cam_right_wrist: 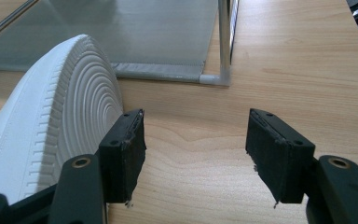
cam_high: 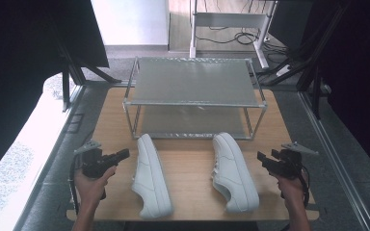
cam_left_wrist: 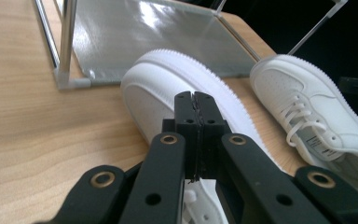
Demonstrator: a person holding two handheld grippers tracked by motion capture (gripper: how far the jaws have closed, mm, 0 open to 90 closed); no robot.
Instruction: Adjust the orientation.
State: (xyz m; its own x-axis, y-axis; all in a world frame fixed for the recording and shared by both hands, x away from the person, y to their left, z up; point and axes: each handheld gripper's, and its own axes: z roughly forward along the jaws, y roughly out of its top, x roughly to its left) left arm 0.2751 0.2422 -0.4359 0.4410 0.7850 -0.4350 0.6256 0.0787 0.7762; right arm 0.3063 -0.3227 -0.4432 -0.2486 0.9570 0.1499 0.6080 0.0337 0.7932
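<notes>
Two white sneakers lie on a wooden table (cam_high: 192,163) in front of a two-tier metal rack (cam_high: 195,103). My left gripper (cam_high: 123,154) is held just left of the left sneaker (cam_high: 150,175), apart from it. In the left gripper view it (cam_left_wrist: 196,98) is shut with nothing between the jaws, and the left sneaker's toe (cam_left_wrist: 168,74) lies right behind them. My right gripper (cam_high: 262,158) is held just right of the right sneaker (cam_high: 233,171). In the right gripper view it (cam_right_wrist: 196,126) stands open over bare wood, with the sneaker's ribbed sole (cam_right_wrist: 79,93) beside its left jaw.
The rack's lower shelf (cam_left_wrist: 144,32) and corner post (cam_right_wrist: 223,42) stand close behind the sneakers. The right sneaker (cam_left_wrist: 317,116) lies on its side, laces showing. Dark panels flank the table, and a white frame with cables (cam_high: 231,29) stands beyond the rack.
</notes>
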